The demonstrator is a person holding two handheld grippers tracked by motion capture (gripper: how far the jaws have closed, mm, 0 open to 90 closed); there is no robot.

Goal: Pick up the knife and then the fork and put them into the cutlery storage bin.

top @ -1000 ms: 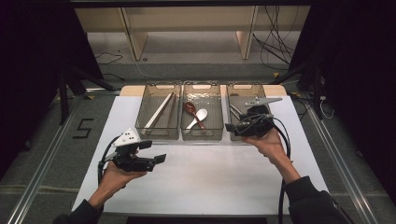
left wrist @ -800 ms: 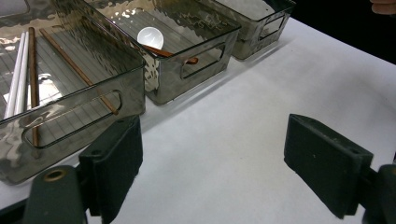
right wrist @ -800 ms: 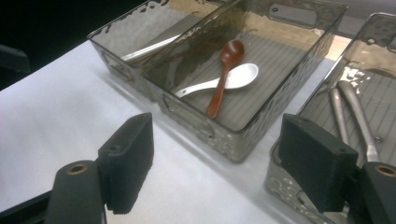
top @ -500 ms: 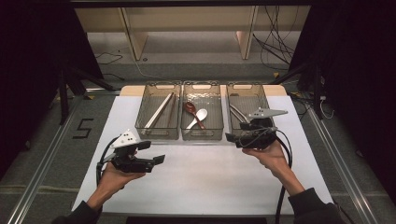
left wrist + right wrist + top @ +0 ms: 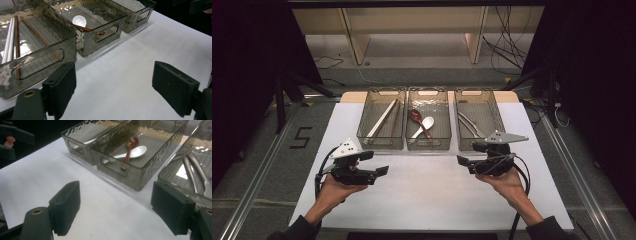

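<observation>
Three smoky clear bins stand in a row at the back of the white table. The left bin holds white and brown chopsticks. In the middle bin lie a brown spoon and a white spoon. Metal utensils rest in the right bin. My left gripper hovers open before the left bin. My right gripper is open in front of the right bin; its jaws have just been opening, nothing between them.
Both grippers point inward over the bare white tabletop, a wide gap between them. Cables trail from each gripper toward the person. Dark floor, metal rails and a wooden shelf frame surround the table.
My right gripper has drawn back from over the right bin toward the person and sunk lower, in front of the bin. The left gripper has stayed put.
</observation>
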